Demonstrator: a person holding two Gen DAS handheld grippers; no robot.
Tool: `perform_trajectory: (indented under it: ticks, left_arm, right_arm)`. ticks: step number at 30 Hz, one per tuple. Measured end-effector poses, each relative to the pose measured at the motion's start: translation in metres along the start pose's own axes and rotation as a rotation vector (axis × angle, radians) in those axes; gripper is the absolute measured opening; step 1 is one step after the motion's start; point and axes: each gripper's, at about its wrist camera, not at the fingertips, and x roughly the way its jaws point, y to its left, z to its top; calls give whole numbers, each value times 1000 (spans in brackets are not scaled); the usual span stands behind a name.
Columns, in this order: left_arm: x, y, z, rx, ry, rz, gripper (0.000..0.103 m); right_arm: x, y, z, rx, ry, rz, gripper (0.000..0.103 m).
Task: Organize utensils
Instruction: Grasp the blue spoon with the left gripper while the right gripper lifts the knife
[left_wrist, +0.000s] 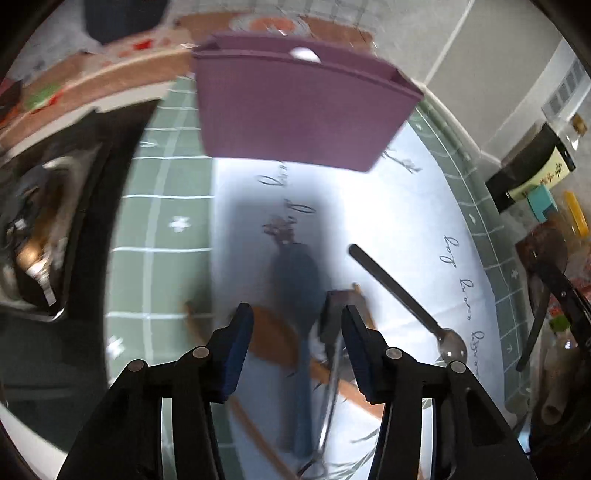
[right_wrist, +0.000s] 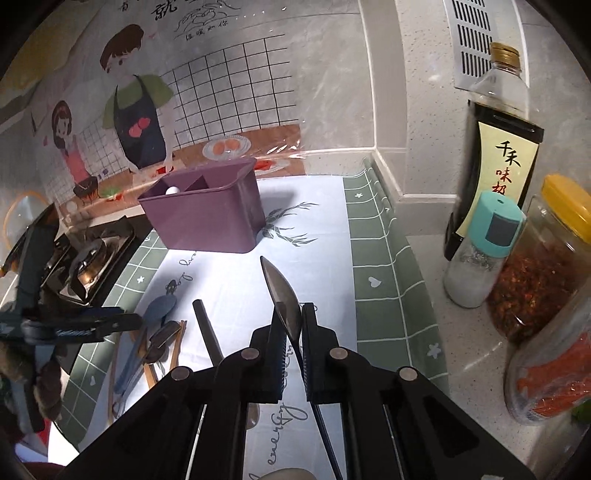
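A purple utensil holder (right_wrist: 207, 218) stands on the white mat; it also shows in the left wrist view (left_wrist: 295, 107). My right gripper (right_wrist: 293, 332) is shut on a metal knife (right_wrist: 280, 291), blade pointing toward the holder. My left gripper (left_wrist: 297, 325) is open above a heap of utensils: a wooden spoon (left_wrist: 275, 339), a blue spoon (left_wrist: 303, 288) and chopsticks. In the right wrist view the left gripper (right_wrist: 125, 323) hovers over that heap (right_wrist: 159, 332). A black-handled metal spoon (left_wrist: 406, 299) lies to the right of the heap.
A gas stove (right_wrist: 88, 262) sits left of the mat. A soy sauce bottle (right_wrist: 495, 147), a salt shaker (right_wrist: 480, 251) and a chilli jar (right_wrist: 543, 262) stand on the counter at right. The wall is close behind the holder.
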Motion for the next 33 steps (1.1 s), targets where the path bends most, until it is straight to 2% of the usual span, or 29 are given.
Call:
perform_trajectory:
  ticks: [6,12,19,22,28,33]
  left_arm:
    - [19,-12,11,59,-8,91,49]
    - [31,-14,15,56,2,105,47]
    - [35,-14,18,45,-15,116,36]
    - [34,-9,17,39,-18,114,36]
    - [20,-2,4,37,-64,80,35]
    - [-25,-2,-17,41,-166,-22,35]
  right_arm:
    - [5,2,-9,-3,16,7,7]
    - [8,-3,-16,13,35,3,7]
    - [7,-6,-18,20,37,-4,7]
    - [7,-5,-18,14,35,-1,7]
    - [8,6,-16,7,26,10,7]
    - [7,19,-10,-3,9,31,7]
